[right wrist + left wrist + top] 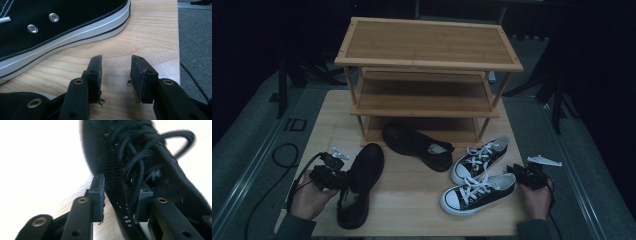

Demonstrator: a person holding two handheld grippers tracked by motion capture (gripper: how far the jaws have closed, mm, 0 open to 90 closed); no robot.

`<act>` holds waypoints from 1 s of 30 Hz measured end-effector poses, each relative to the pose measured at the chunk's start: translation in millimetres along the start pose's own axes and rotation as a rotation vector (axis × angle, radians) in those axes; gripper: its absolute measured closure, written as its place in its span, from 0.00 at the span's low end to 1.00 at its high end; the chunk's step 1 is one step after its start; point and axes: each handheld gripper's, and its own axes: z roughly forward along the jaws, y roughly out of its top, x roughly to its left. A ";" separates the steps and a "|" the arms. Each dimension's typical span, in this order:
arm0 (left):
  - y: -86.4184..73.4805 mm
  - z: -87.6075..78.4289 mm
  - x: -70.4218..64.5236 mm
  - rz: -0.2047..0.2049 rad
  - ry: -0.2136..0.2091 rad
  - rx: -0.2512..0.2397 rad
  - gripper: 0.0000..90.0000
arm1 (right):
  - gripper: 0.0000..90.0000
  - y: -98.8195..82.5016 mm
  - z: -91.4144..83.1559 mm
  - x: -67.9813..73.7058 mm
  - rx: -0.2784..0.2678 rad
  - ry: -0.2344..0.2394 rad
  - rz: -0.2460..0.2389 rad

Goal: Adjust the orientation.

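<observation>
1. The left claw [343, 179] sits at the black shoe [360, 184], left of the rack [428, 75] and near the table's [412, 200] front edge.
2. In the left gripper view its jaws straddle the shoe's [150, 170] laced side wall; whether both pads press I cannot tell.
3. The right claw [116, 75] is spread over bare table [150, 30], just beside a sneaker [62, 27], close to the table's right edge.
4. Open table lies between the shoe and the sneakers.
</observation>
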 end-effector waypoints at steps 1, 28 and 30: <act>-0.3 0.3 2.6 -0.007 0.008 0.002 0.76 | 0.68 0.0 0.0 0.0 0.000 0.000 0.000; 27.0 17.0 40.7 -0.002 0.029 -0.062 0.98 | 0.68 0.1 0.0 0.0 0.001 0.001 0.004; 29.6 18.1 43.9 -0.007 0.036 -0.059 0.98 | 0.68 0.1 -0.1 -0.1 0.001 0.002 0.005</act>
